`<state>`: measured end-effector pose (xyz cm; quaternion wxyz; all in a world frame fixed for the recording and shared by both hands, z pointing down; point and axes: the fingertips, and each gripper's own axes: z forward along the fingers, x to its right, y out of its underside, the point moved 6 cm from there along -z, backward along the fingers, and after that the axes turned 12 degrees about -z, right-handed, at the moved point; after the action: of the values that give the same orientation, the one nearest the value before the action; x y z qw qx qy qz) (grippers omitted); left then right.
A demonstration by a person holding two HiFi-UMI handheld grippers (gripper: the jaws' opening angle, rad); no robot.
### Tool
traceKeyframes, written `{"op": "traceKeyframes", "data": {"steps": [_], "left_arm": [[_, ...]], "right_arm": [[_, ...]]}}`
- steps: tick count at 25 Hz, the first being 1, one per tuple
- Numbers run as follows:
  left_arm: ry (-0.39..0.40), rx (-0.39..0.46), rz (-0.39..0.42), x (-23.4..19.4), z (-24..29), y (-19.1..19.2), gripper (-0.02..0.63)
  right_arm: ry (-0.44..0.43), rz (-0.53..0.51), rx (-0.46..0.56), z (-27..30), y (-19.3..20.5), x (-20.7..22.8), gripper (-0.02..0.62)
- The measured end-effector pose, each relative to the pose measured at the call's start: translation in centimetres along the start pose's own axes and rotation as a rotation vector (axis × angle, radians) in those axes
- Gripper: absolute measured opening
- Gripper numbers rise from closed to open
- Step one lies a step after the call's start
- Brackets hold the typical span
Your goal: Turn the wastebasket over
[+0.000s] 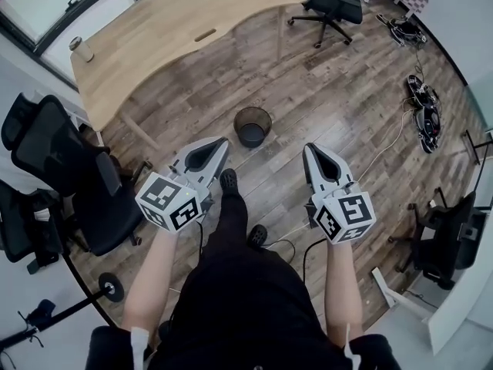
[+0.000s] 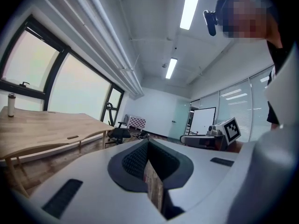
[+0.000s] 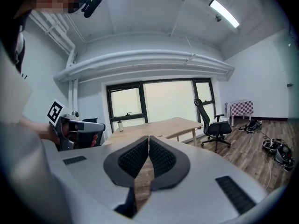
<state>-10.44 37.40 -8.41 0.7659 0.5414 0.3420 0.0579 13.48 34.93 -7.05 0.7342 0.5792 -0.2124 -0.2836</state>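
Wastebasket: a dark round one, standing upright with its mouth up on the wood floor. It was out in front of me, roughly between the lines of the two grippers and clear of both. Nothing was touching it.

The long light-wood desk ran across the top left, with its front edge near the basket. Black office chairs were crowded at my left, and one more chair sat at the desk's far end. Cables and gear lay on the floor to the right.

I had the left gripper held out low, and its own view showed the jaws fully together with nothing between the pads. The right gripper was the same, pads meeting at the tips and empty.

My shoe was just behind the basket. A small bottle stood on the desk's left corner.
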Motion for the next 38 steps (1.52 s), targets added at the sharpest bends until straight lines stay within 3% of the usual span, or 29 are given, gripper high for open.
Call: {"op": "traceKeyframes", "data": {"steps": [13,20,29,38], "left_arm": [[0.061,-0.055,-0.064,-13.2,10.6,-6.0,0.015],[0.087,-0.149,-0.110,-19.0,15.1,-5.3,0.015],[-0.025,-0.204,-0.206,-24.9,18.3,-0.4,0.014],[-0.140,-0.226,-0.297,-30.8,21.3,10.7,0.015]], "right_arm": [[0.077,-0.011,-0.091,14.0,-3.1,6.3,0.034],[0.120,0.029,-0.177,18.4,-0.9,8.4,0.034],[0.040,0.034,-0.271,24.4,5.3,11.1,0.034],[-0.057,0.023,-0.341,30.1,17.5,13.3,0.034]]}}
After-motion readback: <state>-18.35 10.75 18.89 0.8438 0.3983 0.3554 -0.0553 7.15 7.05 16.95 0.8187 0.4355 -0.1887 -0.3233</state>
